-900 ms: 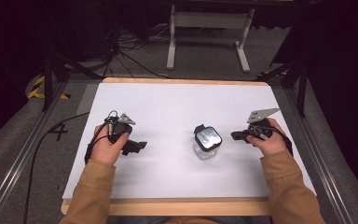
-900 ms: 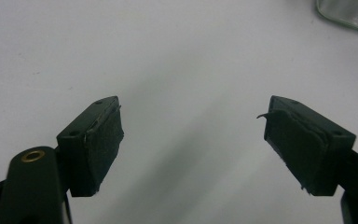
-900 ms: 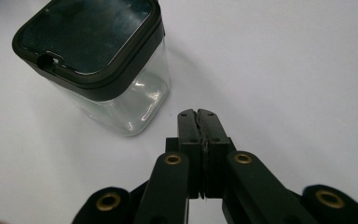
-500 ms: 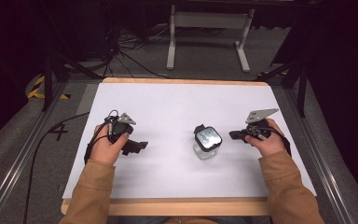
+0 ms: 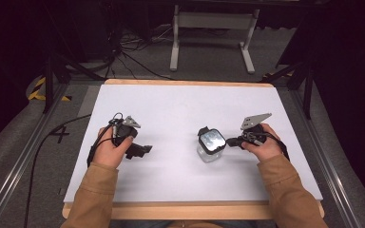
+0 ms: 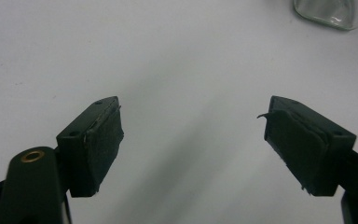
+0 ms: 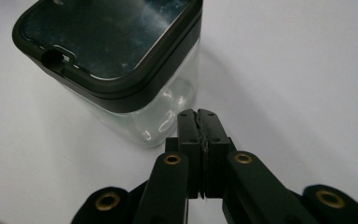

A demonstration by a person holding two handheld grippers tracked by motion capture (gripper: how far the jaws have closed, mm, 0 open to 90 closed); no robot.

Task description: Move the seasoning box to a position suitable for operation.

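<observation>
Clear jar [image 5: 210,151] with black lid [image 7: 107,44]; white table [image 5: 180,109] edged in tan wood; black grippers; tan sleeves [image 5: 92,197].

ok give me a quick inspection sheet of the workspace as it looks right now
surface: white table top with a wooden edge, bare apart from one jar.
job's things: clear glass jar with a black-rimmed lid, standing upright right of centre.
clutter: nothing seen.
grippers: left gripper open, jaws wide apart over bare table, holding nothing; right gripper shut, jaws pressed together just beside the jar, holding nothing; I cannot tell whether it touches the glass.
cables: a black cable runs off the table's left side; more cables lie on the floor beyond the table.
surroundings: grey floor, a white metal stand behind the table, dark background.
</observation>
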